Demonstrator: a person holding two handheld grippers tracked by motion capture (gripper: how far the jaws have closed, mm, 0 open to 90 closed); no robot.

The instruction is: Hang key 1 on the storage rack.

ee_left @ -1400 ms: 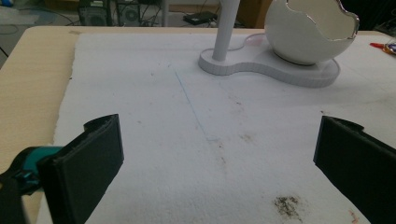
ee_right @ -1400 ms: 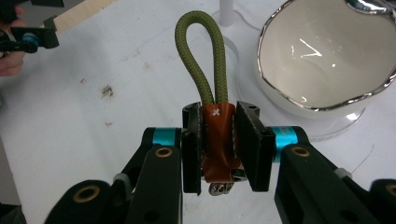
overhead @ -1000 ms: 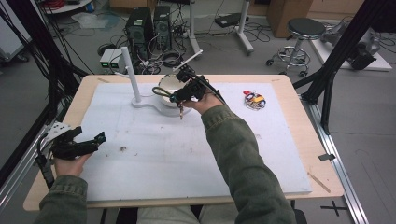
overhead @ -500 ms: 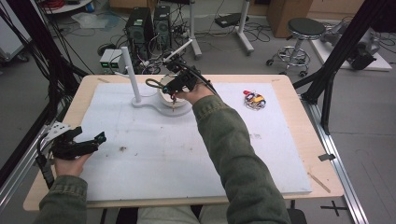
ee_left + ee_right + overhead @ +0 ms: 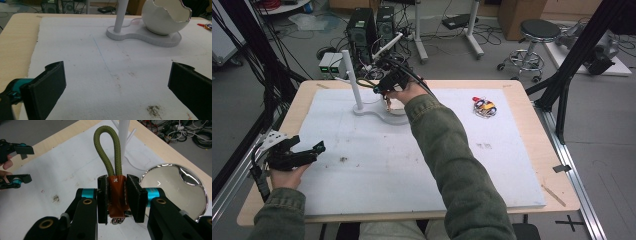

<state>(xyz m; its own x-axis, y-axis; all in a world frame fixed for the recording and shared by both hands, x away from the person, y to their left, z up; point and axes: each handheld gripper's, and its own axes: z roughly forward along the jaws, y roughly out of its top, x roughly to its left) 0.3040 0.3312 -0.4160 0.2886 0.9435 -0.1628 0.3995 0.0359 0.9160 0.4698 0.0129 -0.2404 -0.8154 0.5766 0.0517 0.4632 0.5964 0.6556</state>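
1. Your right gripper (image 5: 117, 200) has moved back over the stand (image 5: 379, 112), clamped on the keychain (image 5: 116, 192), loop (image 5: 107, 150) near the post (image 5: 352, 80).
2. Probably hanging it next.
3. Left gripper (image 5: 294, 155) stays parked, jaws apart.

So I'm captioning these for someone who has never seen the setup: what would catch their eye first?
Probably the olive cord loop with its rust-brown leather tab, pinched in the right claw above the far middle of the table, by the white stand. Next, the egg-shaped white bowl on that stand's base. The left claw hangs open at the near left edge.
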